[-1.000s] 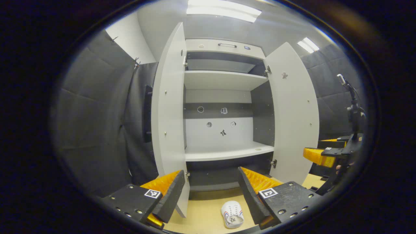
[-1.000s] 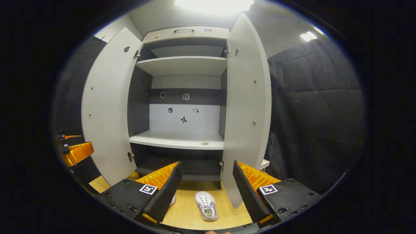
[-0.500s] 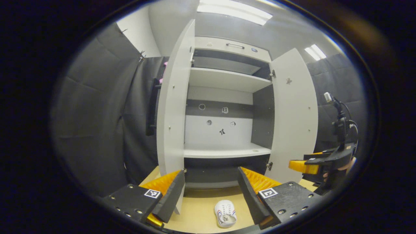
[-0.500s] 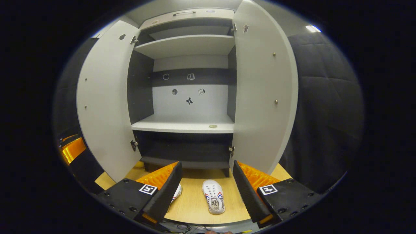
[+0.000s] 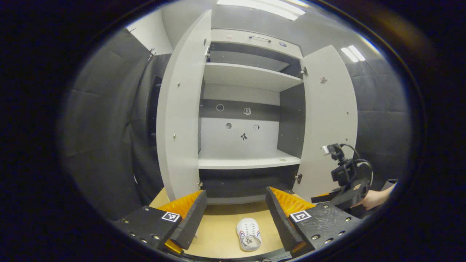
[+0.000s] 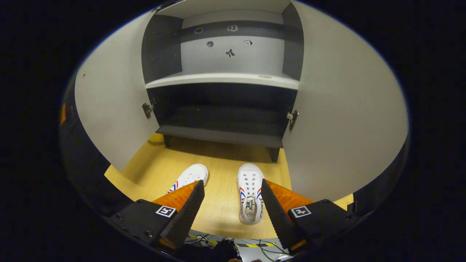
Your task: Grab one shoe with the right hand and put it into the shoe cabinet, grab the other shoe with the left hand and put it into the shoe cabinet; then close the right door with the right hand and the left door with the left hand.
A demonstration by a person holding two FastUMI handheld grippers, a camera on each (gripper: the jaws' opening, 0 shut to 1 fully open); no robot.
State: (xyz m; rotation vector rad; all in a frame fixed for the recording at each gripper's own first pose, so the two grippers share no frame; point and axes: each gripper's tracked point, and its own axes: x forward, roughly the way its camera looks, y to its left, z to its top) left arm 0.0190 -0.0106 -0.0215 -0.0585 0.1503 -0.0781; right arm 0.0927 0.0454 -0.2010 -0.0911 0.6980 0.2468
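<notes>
Two white shoes with red and blue stripes lie on the wooden floor in front of the open shoe cabinet [image 6: 222,135]. In the right gripper view the right-hand shoe [image 6: 250,193] sits just beyond my open right gripper [image 6: 231,207], close to its right finger. The left-hand shoe [image 6: 191,176] is partly hidden behind the left finger. My left gripper [image 5: 235,214] is open and empty, high above one shoe [image 5: 248,234]. In the left gripper view the right gripper [image 5: 349,183] hangs low by the right door [image 5: 329,123], held by a hand [image 5: 375,198].
Both cabinet doors stand wide open: the left door [image 5: 180,109] and right door [image 6: 346,120] flank the floor space with the shoes. A white middle shelf [image 5: 247,162] and a dark bottom shelf lie inside. Cables [image 6: 218,242] run below the floor's near edge.
The right gripper has dropped and tilted down towards the two shoes, which now lie just past its fingers. The left gripper has shifted only slightly and stays open.
</notes>
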